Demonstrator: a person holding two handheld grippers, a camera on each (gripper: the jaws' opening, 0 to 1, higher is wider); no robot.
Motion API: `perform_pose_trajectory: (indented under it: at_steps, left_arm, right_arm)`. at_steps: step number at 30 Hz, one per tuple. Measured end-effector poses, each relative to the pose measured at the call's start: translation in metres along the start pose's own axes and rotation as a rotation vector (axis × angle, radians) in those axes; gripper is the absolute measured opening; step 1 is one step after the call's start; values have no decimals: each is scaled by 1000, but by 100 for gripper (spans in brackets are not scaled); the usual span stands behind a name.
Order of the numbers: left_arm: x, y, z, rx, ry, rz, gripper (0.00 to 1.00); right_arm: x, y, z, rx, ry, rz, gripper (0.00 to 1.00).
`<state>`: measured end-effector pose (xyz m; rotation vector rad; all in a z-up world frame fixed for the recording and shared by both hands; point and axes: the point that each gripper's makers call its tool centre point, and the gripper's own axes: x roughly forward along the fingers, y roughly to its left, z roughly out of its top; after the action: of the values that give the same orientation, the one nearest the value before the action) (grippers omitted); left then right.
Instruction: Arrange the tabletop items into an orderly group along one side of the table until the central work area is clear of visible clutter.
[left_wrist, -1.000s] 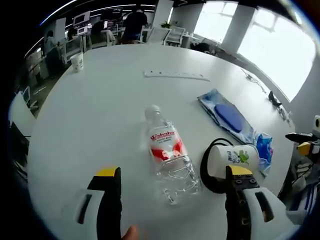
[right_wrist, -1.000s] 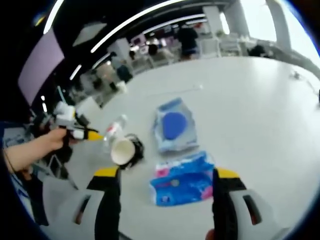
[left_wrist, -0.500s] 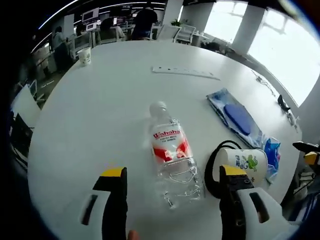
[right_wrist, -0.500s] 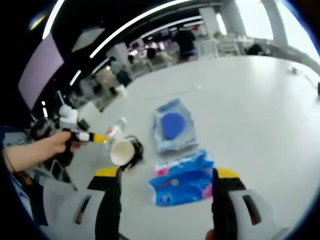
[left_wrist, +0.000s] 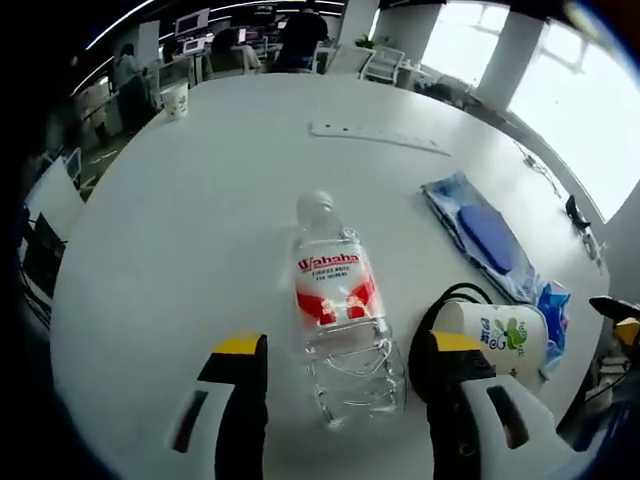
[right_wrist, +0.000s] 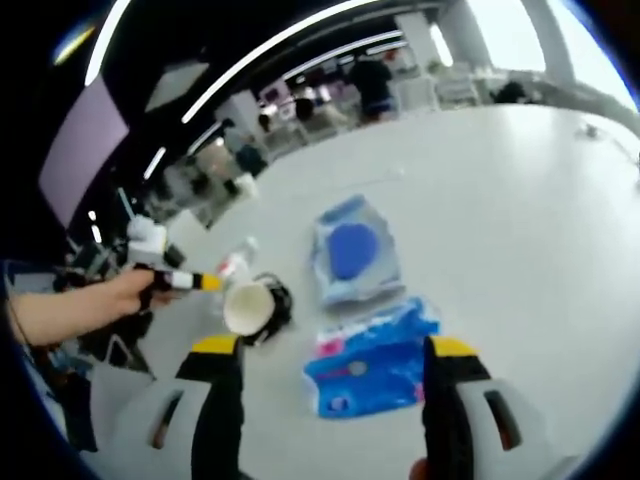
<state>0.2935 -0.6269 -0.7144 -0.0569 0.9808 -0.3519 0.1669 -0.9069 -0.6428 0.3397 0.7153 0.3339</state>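
Clear plastic water bottle with red-and-white label (left_wrist: 337, 305) lying on its side on the round white tabletop (left_wrist: 190, 220), cap pointing away, crumpled base between the tips of the left tongs (left_wrist: 340, 350), which stand apart with nothing clamped. Just beside it, a white paper cup with green print (left_wrist: 497, 335) on its side over a coil of black cable (left_wrist: 425, 330), close against the right-hand jaw. Likely trouble from here: round, thin-walled bottle rolling or squirting out if pinched off-centre, or the jaw nudging the cup and sending it rolling toward the tabletop edge. Further out, a clear pouch with a blue oval inside (left_wrist: 480, 235) and a white power strip (left_wrist: 378, 137) near the far rim. Below the right tongs (right_wrist: 330, 350), also spread wide and empty, a blue-and-pink plastic packet (right_wrist: 370, 365) lying roughly between the tips, not touched as far as can be told.
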Motion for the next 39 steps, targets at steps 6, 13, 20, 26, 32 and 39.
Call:
perform_pose_trajectory:
  at_steps: [6, 13, 20, 26, 32, 39]
  left_arm:
    - [5, -1, -2, 3, 14, 12, 58]
    - [13, -2, -9, -39, 53, 25, 54]
    - [13, -1, -12, -49, 59, 43, 54]
    - [19, 1, -11, -52, 64, 72, 55]
    - [22, 6, -8, -22, 52, 119, 49]
    - [23, 8, -11, 79, 48, 161, 44]
  right_arm:
    - [1, -3, 6, 1, -18, 9, 70]
    - [0, -5, 5, 33, -39, 16, 69]
    - [-2, -10, -7, 54, -30, 10, 69]
    - [-5, -14, -10, 65, -33, 1, 69]
    - [-4, -13, -11, 68, -32, 1, 69]
    - [0, -5, -13, 63, -19, 22, 69]
